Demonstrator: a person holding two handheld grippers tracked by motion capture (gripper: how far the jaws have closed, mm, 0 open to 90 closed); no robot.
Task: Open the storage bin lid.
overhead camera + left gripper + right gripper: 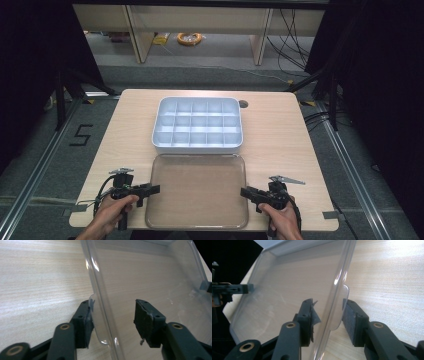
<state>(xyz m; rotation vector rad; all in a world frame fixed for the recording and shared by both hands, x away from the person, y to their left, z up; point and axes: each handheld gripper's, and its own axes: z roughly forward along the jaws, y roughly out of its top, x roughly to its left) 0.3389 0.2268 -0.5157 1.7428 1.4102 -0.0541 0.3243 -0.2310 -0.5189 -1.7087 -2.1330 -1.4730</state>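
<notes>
Your clear lid [197, 190] lies flat on the table [280, 135] in front of the divider box [198, 124], and both the left hand-held gripper [152, 189] and the right hand-held gripper [246, 192] stand released around its side tabs, leaving only withdrawal.

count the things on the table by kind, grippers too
white divided box: 1
clear lid: 1
grippers: 2, left gripper and right gripper, each with open fingers straddling a side edge of the lid
total: 4
</notes>
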